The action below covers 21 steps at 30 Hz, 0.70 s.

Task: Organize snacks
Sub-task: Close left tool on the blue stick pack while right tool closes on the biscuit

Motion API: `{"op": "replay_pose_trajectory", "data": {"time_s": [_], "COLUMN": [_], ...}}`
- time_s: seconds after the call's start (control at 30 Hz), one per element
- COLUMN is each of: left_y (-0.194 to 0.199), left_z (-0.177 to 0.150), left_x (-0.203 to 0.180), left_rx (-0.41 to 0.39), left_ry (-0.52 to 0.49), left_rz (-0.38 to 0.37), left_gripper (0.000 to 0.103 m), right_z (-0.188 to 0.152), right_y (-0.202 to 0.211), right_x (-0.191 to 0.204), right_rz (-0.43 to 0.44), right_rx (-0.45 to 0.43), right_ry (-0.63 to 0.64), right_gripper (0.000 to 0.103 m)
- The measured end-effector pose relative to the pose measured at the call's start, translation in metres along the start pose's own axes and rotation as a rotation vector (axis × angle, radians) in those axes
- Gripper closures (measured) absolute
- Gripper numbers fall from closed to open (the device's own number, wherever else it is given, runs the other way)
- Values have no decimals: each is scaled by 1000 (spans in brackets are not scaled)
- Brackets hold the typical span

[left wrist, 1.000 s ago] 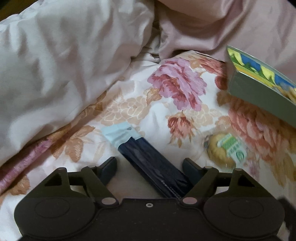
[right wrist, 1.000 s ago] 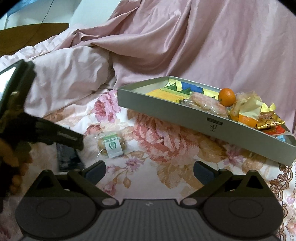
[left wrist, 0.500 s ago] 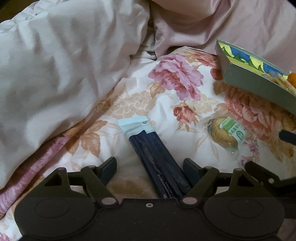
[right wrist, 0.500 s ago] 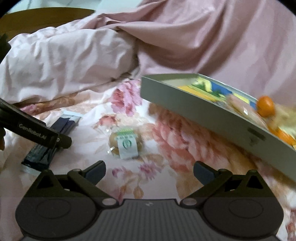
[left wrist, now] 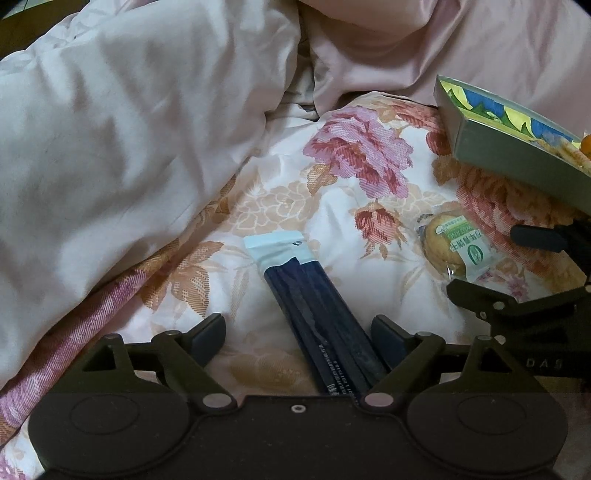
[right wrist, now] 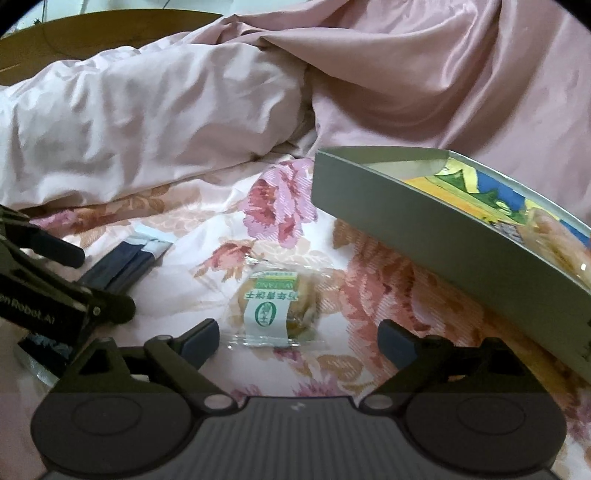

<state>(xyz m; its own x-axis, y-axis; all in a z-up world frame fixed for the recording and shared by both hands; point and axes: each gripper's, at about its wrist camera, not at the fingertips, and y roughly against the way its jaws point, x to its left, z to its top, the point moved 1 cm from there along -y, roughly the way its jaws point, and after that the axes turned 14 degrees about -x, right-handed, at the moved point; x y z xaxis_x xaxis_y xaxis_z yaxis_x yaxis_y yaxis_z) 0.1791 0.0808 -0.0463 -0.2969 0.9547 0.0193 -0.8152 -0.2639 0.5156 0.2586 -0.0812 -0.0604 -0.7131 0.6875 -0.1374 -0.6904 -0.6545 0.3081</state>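
Our left gripper point(left wrist: 297, 332) is spread wide around the dark blue snack packet point(left wrist: 317, 325) on the floral bedsheet point(left wrist: 288, 192). Our right gripper point(right wrist: 299, 338) gapes at the wrapped cookie point(right wrist: 277, 306), beside the grey snack box point(right wrist: 424, 229)

A floral bedsheet point(right wrist: 280, 206) covers the bed, with a pale pink quilt point(left wrist: 122, 122) bunched at the left, a dusty-pink cover point(right wrist: 424, 81) heaped behind, and brown wooden furniture point(right wrist: 92, 31) beyond.
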Motion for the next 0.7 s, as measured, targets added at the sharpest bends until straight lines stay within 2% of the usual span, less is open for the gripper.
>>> {"op": "replay_pose_trajectory", "data": {"time_s": [0.1,0.27,0.4,0.53,0.7], "left_y": [0,1,2,2,2], "left_z": [0,-1,-1,-3,-3], "left_x": [0,-1,-1,-2,-3], "left_rx": [0,-2,-4,-11,-15], "left_ry": [-1,-7,-16,-24,-31], "left_rz": [0,2,0,2,4], "left_gripper": [15,15,15,15,15], "right_z": [4,13,13,9,6], "right_y": [0,-1,-11,-19,-18], "right_x": [-1,-10,-11,-9,-7], "right_rz": [11,34,35,25,12], "right_rx": [-15,-48,-37,2,2], "right_ry": [-26,-141,-172,-167,-168], "right_gripper": [8,6,6,23,23]}}
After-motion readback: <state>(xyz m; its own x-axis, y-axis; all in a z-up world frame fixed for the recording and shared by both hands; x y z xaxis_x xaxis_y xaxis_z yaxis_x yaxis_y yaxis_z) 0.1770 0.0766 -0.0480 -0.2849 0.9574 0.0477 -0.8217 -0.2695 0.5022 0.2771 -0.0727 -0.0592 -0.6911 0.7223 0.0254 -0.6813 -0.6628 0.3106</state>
